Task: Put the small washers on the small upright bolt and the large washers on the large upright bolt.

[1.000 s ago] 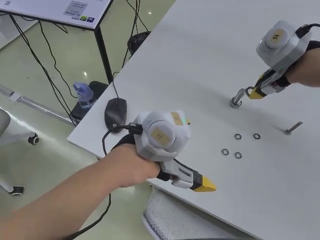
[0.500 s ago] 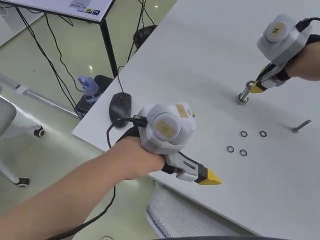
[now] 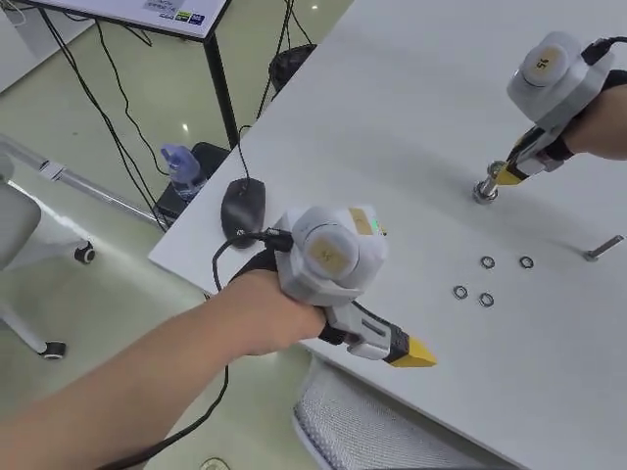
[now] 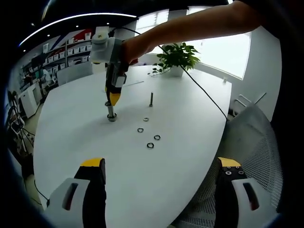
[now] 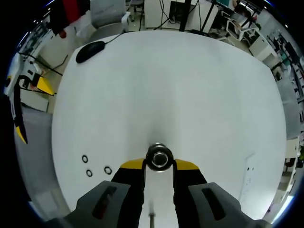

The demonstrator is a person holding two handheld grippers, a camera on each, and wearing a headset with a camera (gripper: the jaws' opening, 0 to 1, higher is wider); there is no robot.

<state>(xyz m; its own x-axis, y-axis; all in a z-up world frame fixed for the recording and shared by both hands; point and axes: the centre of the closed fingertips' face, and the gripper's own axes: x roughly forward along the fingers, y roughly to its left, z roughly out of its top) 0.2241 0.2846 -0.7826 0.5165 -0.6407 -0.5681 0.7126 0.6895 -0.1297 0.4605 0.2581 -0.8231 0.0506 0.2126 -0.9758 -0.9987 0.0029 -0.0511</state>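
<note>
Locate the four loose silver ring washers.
In the head view the four silver ring washers cluster on the white table right of centre, between the large upright metal bolt by the right tool and the left tool.

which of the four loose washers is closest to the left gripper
The washer at the lower left of the group in the head view, on the side facing the left gripper. The other three lie beyond it, farther from that gripper's fingers.

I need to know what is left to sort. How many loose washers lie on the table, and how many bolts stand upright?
Loose washers: 4
Upright bolts: 2
Total: 6
</note>
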